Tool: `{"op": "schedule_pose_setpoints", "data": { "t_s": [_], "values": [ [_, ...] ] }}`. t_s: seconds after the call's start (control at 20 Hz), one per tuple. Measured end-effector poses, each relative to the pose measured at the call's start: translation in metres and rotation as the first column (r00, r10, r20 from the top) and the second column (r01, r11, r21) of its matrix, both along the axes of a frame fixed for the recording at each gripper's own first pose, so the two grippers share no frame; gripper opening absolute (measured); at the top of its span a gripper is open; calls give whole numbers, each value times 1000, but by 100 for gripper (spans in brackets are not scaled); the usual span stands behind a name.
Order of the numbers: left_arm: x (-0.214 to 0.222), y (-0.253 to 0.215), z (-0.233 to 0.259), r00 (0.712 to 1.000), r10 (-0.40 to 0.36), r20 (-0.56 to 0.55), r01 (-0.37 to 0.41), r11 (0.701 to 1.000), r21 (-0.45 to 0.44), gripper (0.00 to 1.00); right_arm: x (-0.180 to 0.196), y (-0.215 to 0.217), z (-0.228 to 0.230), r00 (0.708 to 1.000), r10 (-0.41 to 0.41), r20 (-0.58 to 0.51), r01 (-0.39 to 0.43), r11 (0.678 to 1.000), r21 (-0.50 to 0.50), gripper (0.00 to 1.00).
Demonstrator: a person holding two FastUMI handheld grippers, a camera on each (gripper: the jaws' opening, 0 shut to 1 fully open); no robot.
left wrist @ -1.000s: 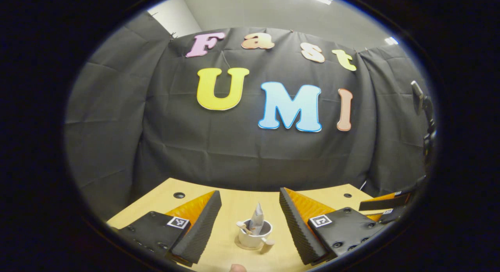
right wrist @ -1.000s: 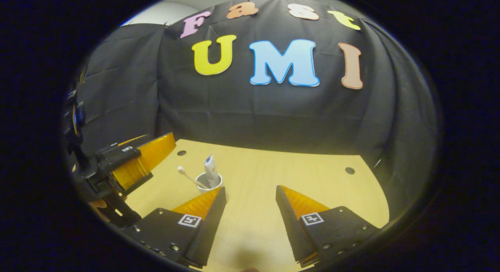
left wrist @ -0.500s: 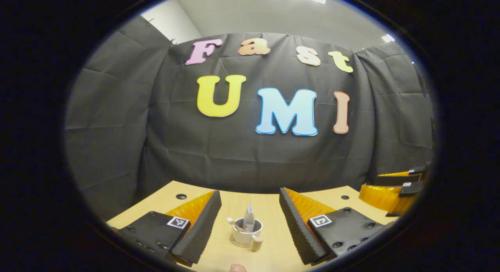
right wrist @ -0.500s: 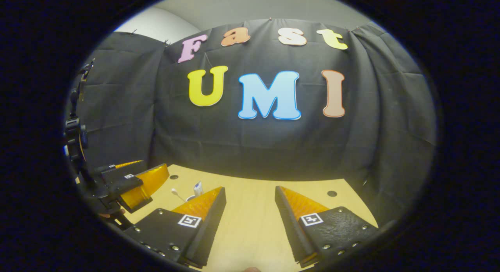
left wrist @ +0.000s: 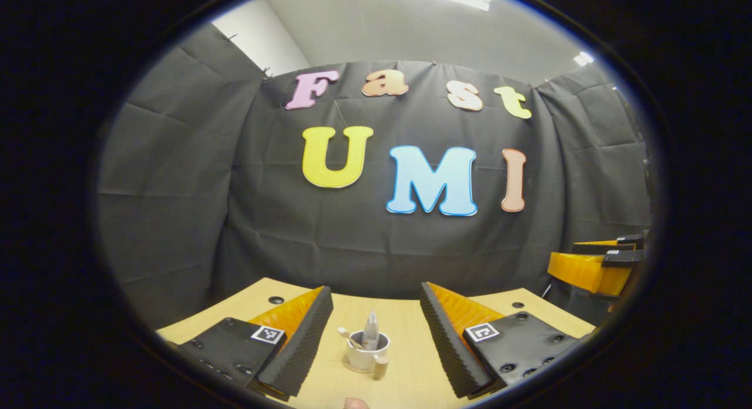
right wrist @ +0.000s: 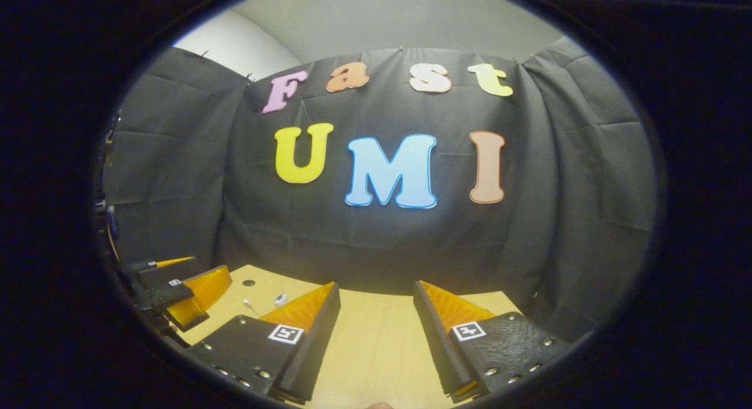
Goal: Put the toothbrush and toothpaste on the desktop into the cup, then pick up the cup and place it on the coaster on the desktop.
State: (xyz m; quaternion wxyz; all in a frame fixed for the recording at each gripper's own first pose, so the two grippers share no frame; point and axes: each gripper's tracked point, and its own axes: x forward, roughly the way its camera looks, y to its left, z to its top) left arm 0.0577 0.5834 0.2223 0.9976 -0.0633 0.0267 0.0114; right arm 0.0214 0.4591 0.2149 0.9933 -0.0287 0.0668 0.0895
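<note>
A white cup (left wrist: 364, 356) with a wooden handle stands on a round coaster (left wrist: 350, 368) on the wooden desktop (left wrist: 411, 327). The toothpaste tube (left wrist: 370, 335) and the toothbrush (left wrist: 345, 335) stick up out of it. My left gripper (left wrist: 376, 297) is open, with the cup ahead between its fingers and apart from both. My right gripper (right wrist: 376, 288) is open with bare desktop (right wrist: 376, 344) between its fingers. In the right gripper view the toothbrush head (right wrist: 250, 305) and the tube's top (right wrist: 281, 298) peek past its left finger, which hides the cup.
The booth's black cloth wall closes off the desk's far edge. Cable holes (left wrist: 276, 299) (left wrist: 517, 305) sit near the back corners. The right gripper (left wrist: 593, 268) hangs at the right in the left gripper view. The left gripper (right wrist: 185, 288) shows at the left in the right gripper view.
Both grippers have drawn back from the cup and tilted upward, still open. The cup looks smaller in the left gripper view and has slid behind a finger in the right gripper view.
</note>
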Motion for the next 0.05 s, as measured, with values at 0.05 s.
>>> {"op": "schedule_pose_setpoints", "data": {
  "t_s": [0.05],
  "values": [
    [-2,-1,1,1000,3,2,-3,1000,7,96,-1,-2,-1,1000,-1,-4,1,1000,3,75]
  ]
}}
